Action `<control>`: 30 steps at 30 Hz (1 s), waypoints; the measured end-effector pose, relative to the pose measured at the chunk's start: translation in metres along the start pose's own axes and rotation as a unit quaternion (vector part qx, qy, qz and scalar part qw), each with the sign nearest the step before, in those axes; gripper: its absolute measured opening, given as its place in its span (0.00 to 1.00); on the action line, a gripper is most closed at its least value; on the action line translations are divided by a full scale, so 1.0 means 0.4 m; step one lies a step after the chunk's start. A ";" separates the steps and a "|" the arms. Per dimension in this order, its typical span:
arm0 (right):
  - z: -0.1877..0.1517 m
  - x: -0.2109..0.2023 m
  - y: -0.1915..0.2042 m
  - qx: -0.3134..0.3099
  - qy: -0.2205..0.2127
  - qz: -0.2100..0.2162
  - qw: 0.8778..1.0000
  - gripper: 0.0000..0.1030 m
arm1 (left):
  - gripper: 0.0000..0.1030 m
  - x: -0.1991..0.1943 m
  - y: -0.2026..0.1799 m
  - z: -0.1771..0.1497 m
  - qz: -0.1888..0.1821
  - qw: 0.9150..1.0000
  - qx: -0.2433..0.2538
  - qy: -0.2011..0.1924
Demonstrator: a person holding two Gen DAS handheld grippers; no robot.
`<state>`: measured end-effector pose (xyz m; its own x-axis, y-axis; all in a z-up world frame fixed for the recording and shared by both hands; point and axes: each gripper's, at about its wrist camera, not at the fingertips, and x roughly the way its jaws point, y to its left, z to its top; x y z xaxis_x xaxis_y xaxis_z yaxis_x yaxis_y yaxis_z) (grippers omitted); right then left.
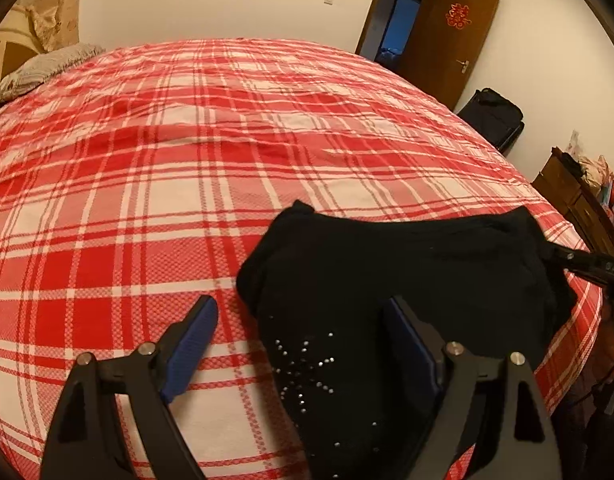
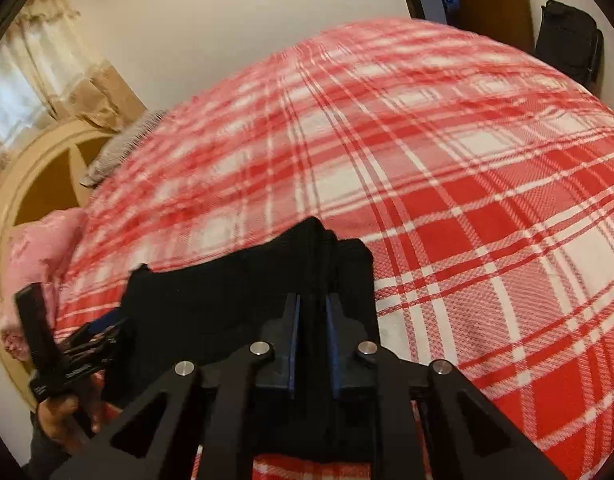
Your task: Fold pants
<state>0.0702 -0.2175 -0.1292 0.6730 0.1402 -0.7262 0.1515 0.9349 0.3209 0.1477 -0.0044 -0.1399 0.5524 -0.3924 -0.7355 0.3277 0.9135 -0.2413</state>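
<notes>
Black pants (image 1: 407, 264) with a rhinestone star lie bunched on the red plaid bed (image 1: 187, 160), near its front right corner. My left gripper (image 1: 303, 308) is open over the pants' left edge: one blue pad (image 1: 195, 340) rests above the sheet, the other is over the black cloth. From the right, my right gripper (image 1: 579, 264) reaches in at the pants' far corner. In the right wrist view that gripper (image 2: 313, 312) is shut on a raised fold of the pants (image 2: 235, 280). A hand (image 2: 63, 412) holds the left gripper (image 2: 79, 340) at the lower left.
A grey pillow (image 1: 43, 68) and a pink pillow (image 2: 31, 256) lie by the headboard (image 2: 35, 176). An open brown door (image 1: 447, 32), a black suitcase (image 1: 495, 116) and a wooden cabinet (image 1: 575, 196) stand beyond the bed's right side.
</notes>
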 end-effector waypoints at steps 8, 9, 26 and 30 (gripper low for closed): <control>-0.020 0.050 -0.096 0.048 0.016 0.010 0.999 0.11 | 0.93 0.048 -0.016 -0.010 0.010 1.000 0.018 0.014; -0.021 0.046 -0.103 0.056 0.013 0.020 0.998 0.11 | 0.93 0.045 -0.014 -0.010 0.008 1.000 0.016 0.012; -0.018 0.052 -0.125 0.060 0.032 0.055 0.996 0.42 | 0.98 0.061 -0.021 -0.010 0.006 1.000 0.025 0.014; -0.020 0.060 -0.109 0.040 0.039 0.051 0.997 0.41 | 0.99 0.067 -0.026 -0.007 0.003 1.000 0.028 0.011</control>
<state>0.0738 -0.2523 -0.1656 0.6306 0.2611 -0.7309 0.1443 0.8859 0.4410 0.1570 -0.0239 -0.1587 0.5368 -0.3845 -0.7510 0.3670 0.9079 -0.2025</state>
